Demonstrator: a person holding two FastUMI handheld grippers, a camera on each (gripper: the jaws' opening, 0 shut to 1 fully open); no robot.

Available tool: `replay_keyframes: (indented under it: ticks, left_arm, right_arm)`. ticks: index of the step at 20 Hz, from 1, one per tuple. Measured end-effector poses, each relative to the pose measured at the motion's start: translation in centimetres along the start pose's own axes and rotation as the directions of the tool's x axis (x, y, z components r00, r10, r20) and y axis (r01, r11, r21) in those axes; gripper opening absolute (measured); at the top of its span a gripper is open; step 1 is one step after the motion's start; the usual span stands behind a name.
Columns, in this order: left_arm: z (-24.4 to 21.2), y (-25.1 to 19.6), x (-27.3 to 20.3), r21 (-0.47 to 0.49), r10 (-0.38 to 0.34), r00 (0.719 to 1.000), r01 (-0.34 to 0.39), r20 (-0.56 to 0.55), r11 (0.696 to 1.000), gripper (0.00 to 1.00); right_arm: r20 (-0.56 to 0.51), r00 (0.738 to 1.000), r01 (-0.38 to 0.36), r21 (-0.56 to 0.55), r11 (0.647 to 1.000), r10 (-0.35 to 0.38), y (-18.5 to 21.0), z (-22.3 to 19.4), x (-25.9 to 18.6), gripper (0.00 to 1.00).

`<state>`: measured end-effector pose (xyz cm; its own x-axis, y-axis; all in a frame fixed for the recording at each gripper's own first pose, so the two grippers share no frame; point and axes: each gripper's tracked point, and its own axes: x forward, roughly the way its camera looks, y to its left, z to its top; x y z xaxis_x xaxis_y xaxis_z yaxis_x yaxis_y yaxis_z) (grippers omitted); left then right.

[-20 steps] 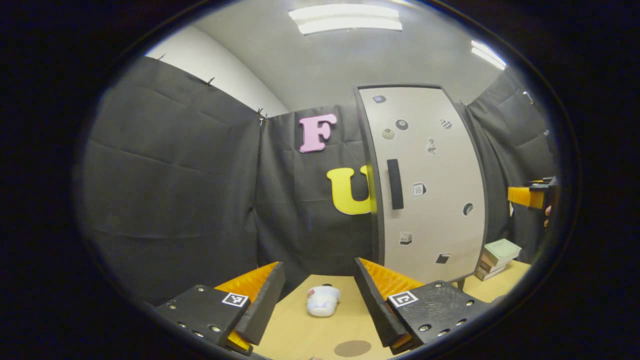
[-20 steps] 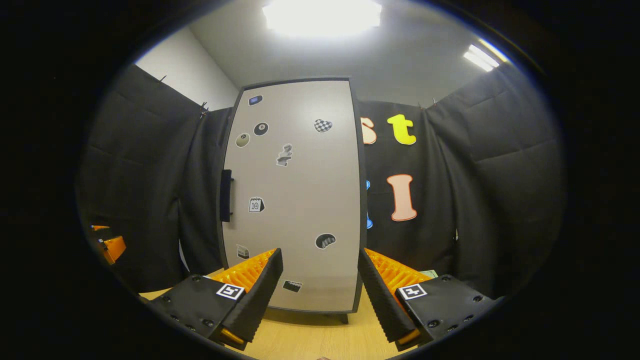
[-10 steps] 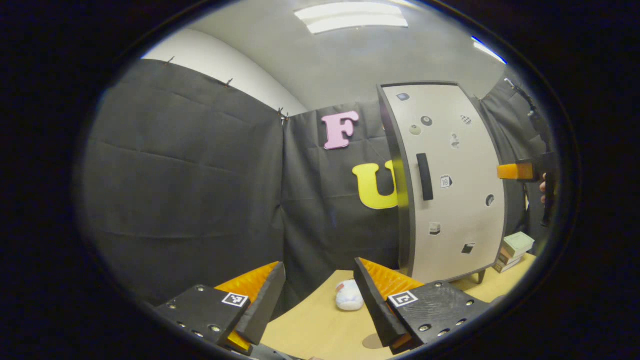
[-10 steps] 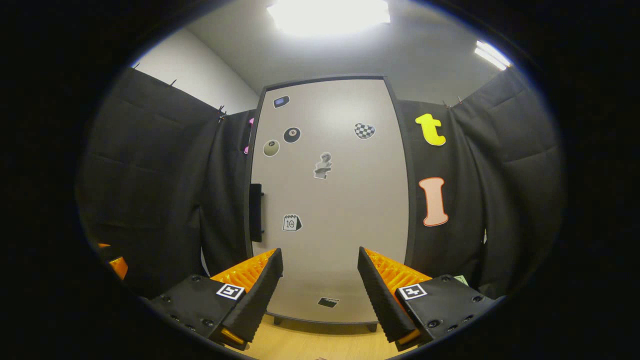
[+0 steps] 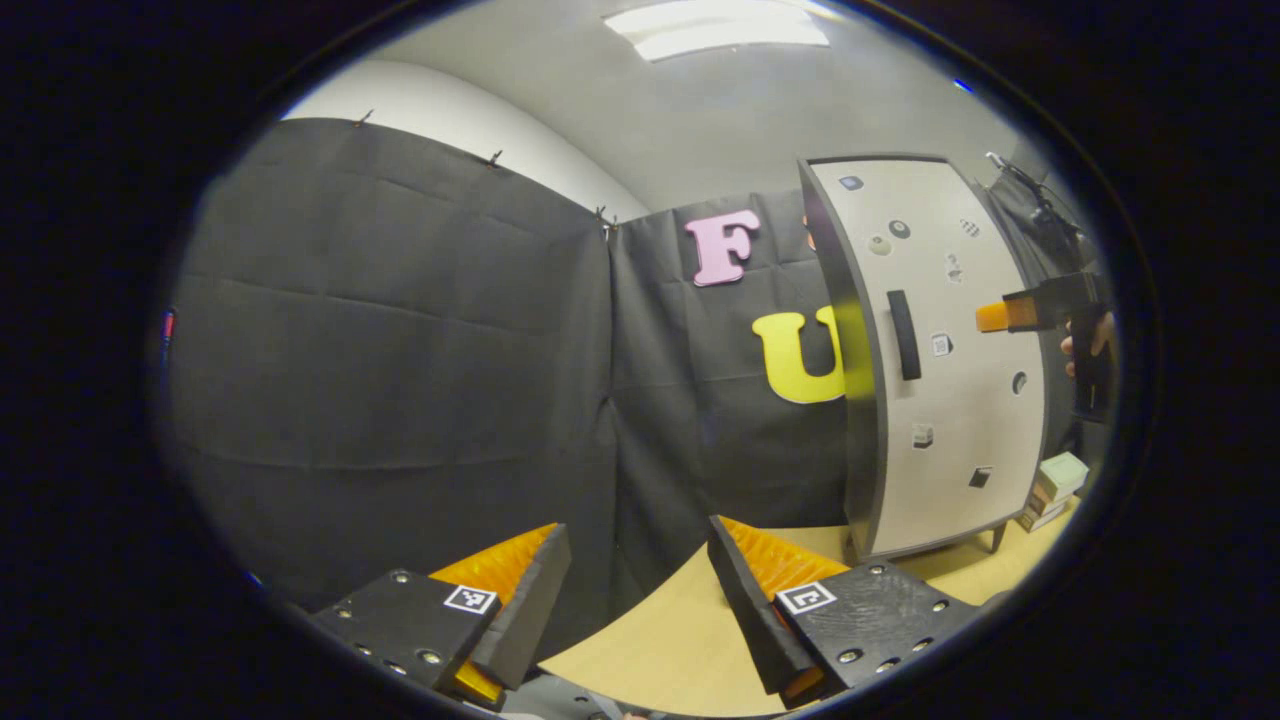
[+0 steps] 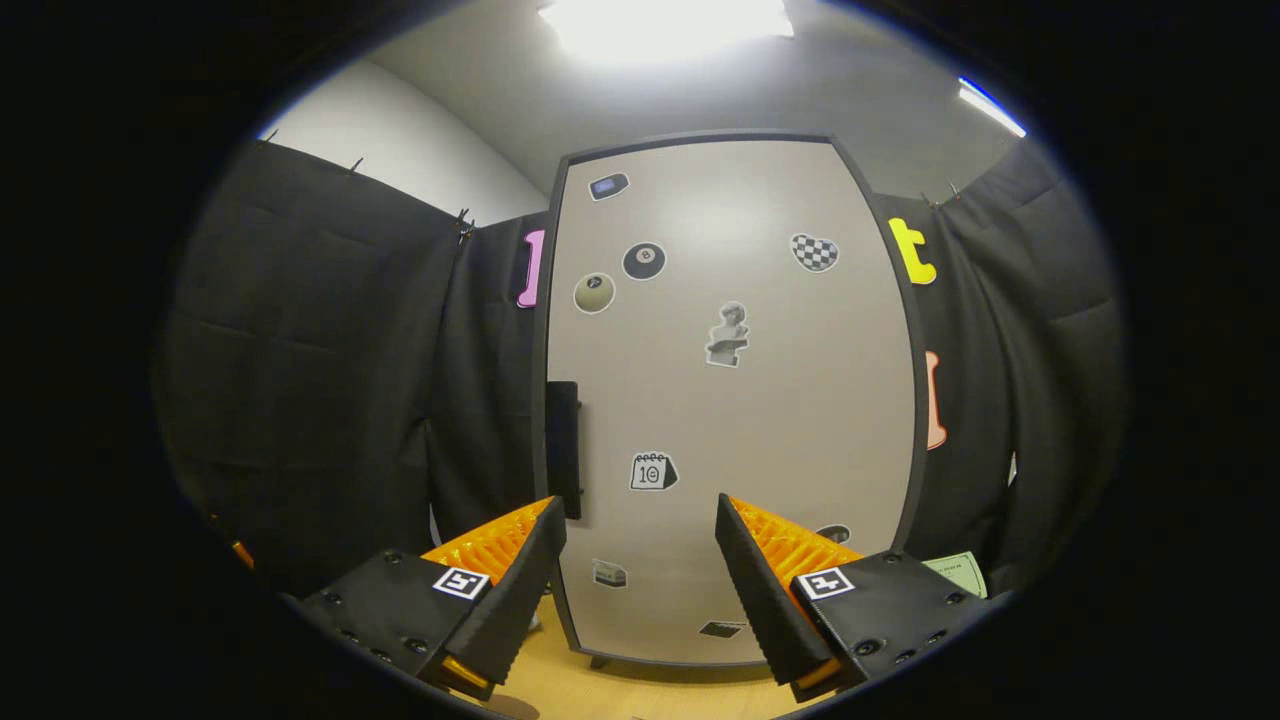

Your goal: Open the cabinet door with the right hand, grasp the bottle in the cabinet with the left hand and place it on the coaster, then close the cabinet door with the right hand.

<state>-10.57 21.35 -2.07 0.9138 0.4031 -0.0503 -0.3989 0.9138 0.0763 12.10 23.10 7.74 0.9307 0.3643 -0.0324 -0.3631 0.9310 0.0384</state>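
Nothing done yet: cabinet door [image 6: 730, 400] shut at frame centre, handle [image 6: 563, 450] ungrasped left of centre, right claw [image 6: 640, 590] and left claw [image 5: 638, 600] both spread wide, empty.

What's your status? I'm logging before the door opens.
Right gripper open, facing the cabinet door, short of the handle. Left gripper open, empty, over the table. Door shut. Nothing blocking the handle.

Stacked boxes [image 5: 1052, 487] on wooden table [image 5: 690, 640]; ceiling light [image 6: 665, 20] lit overhead.
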Motion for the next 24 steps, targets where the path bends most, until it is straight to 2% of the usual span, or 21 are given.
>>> replay_keyframes:
  ticks: [9, 19, 20, 21, 23, 24]
  left_arm:
    - [-1.6, 5.0, -0.1, 0.009, 0.076, 0.997, -0.076, -0.025, 0.997, 0.86]
    - [-2.9, 8.8, 0.1, 0.017, 0.129, 0.991, -0.128, -0.045, 0.992, 0.86]
    - [-2.9, 9.1, 0.1, 0.017, 0.135, 0.990, -0.134, -0.047, 0.991, 0.86]
    - [-3.0, 9.5, 0.1, 0.016, 0.139, 0.989, -0.138, -0.048, 0.990, 0.86]
    - [-3.2, 10.1, -0.1, 0.016, 0.147, 0.988, -0.147, -0.050, 0.989, 0.84]
    - [-3.2, 10.2, -0.1, 0.015, 0.150, 0.987, -0.150, -0.050, 0.989, 0.84]
  right_arm:
    - [0.000, 1.000, -0.021, 0.006, 1.000, 0.021, 4.5, 0.7, 5.3, 0.94]
    - [-0.087, 0.996, 0.027, -0.007, 1.000, -0.027, 6.2, -1.0, 11.7, 0.96]
    - [-0.100, 0.995, 0.031, -0.006, 1.000, -0.031, 6.3, -1.3, 12.3, 0.94]
    - [-0.112, 0.993, 0.034, -0.003, 0.999, -0.034, 6.4, -1.5, 12.7, 0.88]
    - [-0.131, 0.991, 0.036, 0.004, 0.999, -0.035, 6.9, -1.8, 13.4, 0.87]
    - [-0.138, 0.990, 0.041, 0.006, 0.999, -0.040, 6.9, -2.0, 13.6, 0.77]
